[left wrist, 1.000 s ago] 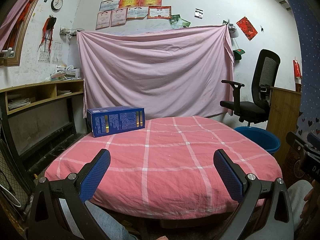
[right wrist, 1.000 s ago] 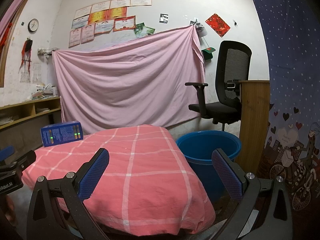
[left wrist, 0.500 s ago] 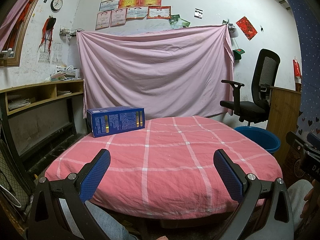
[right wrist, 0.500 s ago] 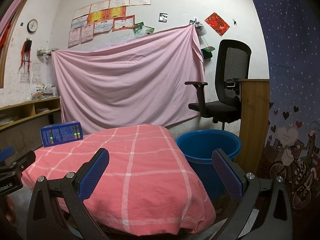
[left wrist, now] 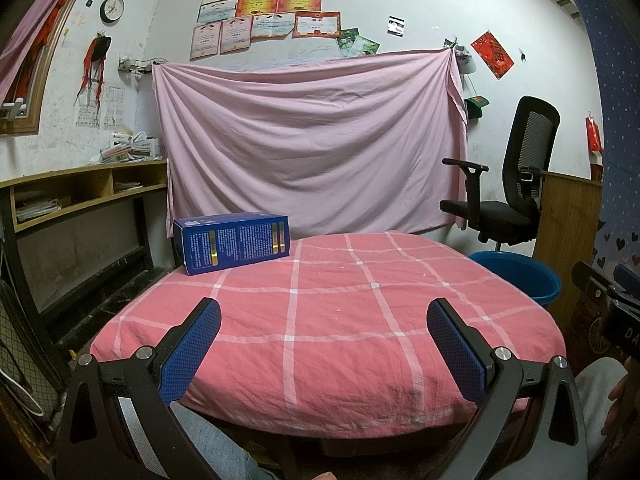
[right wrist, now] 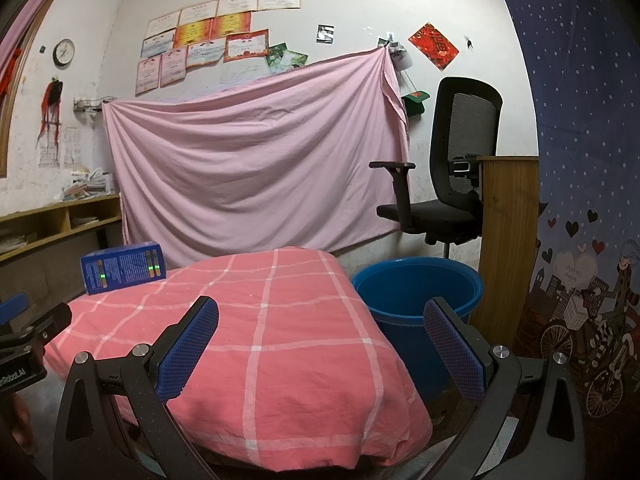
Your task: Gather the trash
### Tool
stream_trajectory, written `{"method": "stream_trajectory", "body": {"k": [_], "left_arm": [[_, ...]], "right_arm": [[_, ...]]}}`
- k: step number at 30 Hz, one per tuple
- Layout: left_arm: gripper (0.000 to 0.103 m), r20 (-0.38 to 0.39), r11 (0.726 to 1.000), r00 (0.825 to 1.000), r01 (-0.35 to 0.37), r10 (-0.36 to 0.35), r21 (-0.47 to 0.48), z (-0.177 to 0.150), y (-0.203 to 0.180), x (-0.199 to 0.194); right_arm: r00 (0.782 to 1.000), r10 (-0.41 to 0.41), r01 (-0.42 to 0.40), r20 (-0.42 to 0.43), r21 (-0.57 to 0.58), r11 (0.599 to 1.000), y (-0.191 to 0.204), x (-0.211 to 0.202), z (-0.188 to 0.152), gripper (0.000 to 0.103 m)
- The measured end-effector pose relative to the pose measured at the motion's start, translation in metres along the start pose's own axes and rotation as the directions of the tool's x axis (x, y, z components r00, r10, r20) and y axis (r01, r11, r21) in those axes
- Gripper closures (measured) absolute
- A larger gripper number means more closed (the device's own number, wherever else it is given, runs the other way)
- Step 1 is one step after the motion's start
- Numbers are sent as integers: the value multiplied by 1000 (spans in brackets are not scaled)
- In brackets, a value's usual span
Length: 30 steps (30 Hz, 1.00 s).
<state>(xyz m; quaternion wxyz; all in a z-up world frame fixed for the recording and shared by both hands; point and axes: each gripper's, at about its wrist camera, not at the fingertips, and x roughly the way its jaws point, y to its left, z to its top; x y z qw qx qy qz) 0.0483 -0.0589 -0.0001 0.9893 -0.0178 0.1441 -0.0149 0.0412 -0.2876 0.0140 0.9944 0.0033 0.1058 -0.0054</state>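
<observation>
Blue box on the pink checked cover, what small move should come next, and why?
Probably reach the left gripper forward toward the blue box. Its jaws are open and empty, the box lies at the cover's far left corner, nearer that side, and the blue bucket waits beside the table on the right.

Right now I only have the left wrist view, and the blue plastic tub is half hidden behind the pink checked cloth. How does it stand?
Observer: The blue plastic tub stands upright on the floor with its mouth open, close beside the far right corner of the pink checked cloth.
Operator: Anything in it?
Observer: The inner wall that shows is bare; the bottom is hidden.
Operator: And the right gripper? I see only its edge.
Observer: The right gripper has its fingers wide apart, with nothing between them.
</observation>
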Motion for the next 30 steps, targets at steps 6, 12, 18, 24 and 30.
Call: {"method": "stream_trajectory", "body": {"k": [6, 12, 18, 24, 30], "left_arm": [[2, -1, 1000, 1000, 0, 0, 1, 0, -1, 0], [2, 6, 1000, 1000, 2, -2, 10, 1, 2, -1], [2, 20, 999, 1000, 12, -13, 31, 2, 2, -2], [2, 19, 999, 1000, 8, -8, 35, 2, 7, 0], [2, 18, 999, 1000, 10, -11, 39, 1, 7, 0]], "right_arm": [[1000, 2, -2, -4, 2, 1000, -1, 0, 1, 0], [1000, 1, -1, -5, 3, 1000, 0, 0, 1, 0], [1000, 1, -1, -7, 5, 1000, 5, -3, -2, 0], [1000, 1, -1, -8, 6, 1000, 2, -1, 0, 0], [1000, 0, 0, -10, 7, 1000, 7, -4, -2, 0]]}}
